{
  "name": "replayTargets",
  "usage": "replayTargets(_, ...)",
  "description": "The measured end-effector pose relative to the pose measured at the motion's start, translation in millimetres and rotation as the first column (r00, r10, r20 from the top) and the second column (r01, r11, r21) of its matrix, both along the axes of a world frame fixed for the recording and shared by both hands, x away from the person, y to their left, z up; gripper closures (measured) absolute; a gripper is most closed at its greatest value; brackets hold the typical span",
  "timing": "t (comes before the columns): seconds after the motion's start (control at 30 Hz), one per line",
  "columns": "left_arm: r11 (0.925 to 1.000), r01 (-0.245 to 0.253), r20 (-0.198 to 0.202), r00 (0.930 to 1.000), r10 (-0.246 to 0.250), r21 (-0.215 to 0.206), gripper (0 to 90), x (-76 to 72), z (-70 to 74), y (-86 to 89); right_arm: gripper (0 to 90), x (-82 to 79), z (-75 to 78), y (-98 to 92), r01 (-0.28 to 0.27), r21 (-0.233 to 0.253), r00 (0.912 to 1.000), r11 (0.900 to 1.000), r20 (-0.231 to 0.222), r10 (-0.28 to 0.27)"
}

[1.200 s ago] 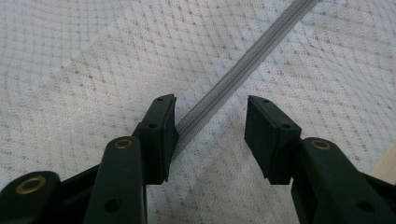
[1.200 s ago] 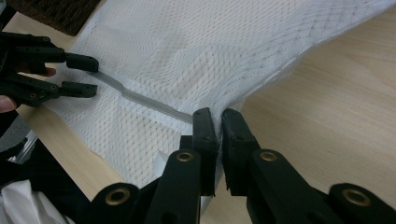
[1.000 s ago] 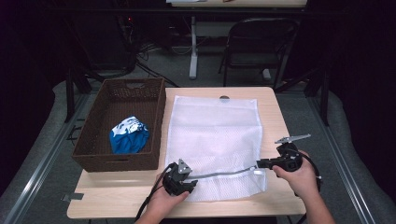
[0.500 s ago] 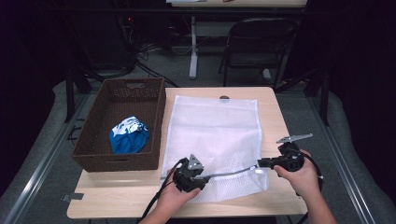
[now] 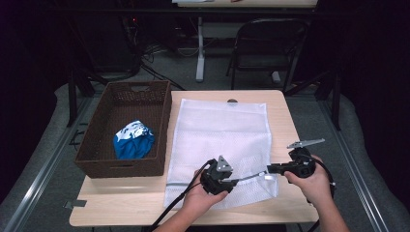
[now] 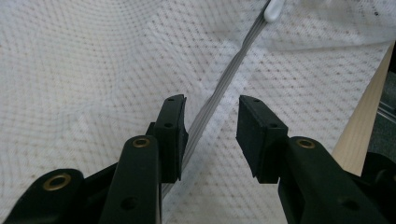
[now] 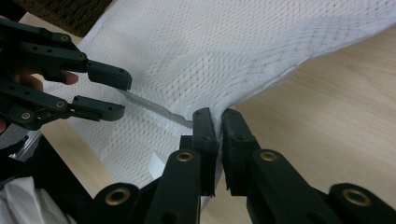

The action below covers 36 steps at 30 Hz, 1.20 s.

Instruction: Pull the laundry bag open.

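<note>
White mesh bag (image 5: 220, 140) lies flat on the table (image 5: 285, 116). The right gripper (image 7: 218, 122) pinches its near corner with jaws clamped on the fabric. The left gripper (image 6: 210, 116) gapes wide over the grey zipper tape (image 6: 224, 84), one pad beside it. A wicker basket (image 5: 96, 162) alongside holds a blue bundle (image 5: 133, 140). Since a second ago the left gripper has slid rightward along the zipper.

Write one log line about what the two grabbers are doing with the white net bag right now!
left gripper: open, jaws astride zipper | right gripper: shut on mesh bag corner | basket: blue cloth inside
</note>
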<state>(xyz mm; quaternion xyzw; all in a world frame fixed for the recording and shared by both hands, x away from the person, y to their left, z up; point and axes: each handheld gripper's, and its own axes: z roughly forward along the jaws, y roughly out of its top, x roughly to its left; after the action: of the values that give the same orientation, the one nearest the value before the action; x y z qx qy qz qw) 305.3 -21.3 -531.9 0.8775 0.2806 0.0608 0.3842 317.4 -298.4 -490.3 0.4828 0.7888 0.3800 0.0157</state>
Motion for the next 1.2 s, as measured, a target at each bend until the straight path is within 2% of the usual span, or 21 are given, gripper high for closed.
replayTargets(0.2, 0.9998, 0.011, -0.012, 0.9999, -0.011, -0.017, 62.5, 1.9, -2.2, -12.8, 84.7, -0.2, 0.1, 1.6, -0.006, 0.004, 1.0, 1.0, 0.004, 0.006)
replayTargets(0.33, 0.9996, 0.024, -0.019, 0.9995, -0.024, -0.014, 62.4, 1.8, -5.8, -20.3, 84.7, -0.7, 0.7, 3.2, -0.015, 0.016, 0.9999, 1.0, 0.002, 0.015)
replayTargets(0.43, 0.9995, 0.033, -0.02, 0.9993, -0.033, -0.004, 62.4, 2.6, -7.2, -23.7, 84.7, -0.4, 0.1, 4.0, -0.019, 0.024, 0.9998, 1.0, 0.002, 0.019)
replayTargets(0.57, 0.9993, 0.033, -0.03, 0.999, -0.034, -0.015, 62.4, 3.2, -9.8, -28.4, 84.7, -0.3, -0.2, 6.3, -0.031, 0.026, 0.9995, 0.999, -0.004, 0.031)
replayTargets(0.8, 0.9986, 0.053, -0.033, 0.998, -0.054, -0.007, 63.0, 3.3, -14.5, -35.3, 84.7, -0.4, -0.9, 9.6, -0.041, 0.029, 0.9992, 0.999, -0.003, 0.041)
replayTargets(1.2, 0.9981, 0.059, -0.046, 0.9971, -0.06, -0.016, 64.8, 5.8, -17.7, -43.1, 84.7, -0.7, -2.4, 16.1, -0.061, 0.037, 0.9981, 0.997, 0.0, 0.061)
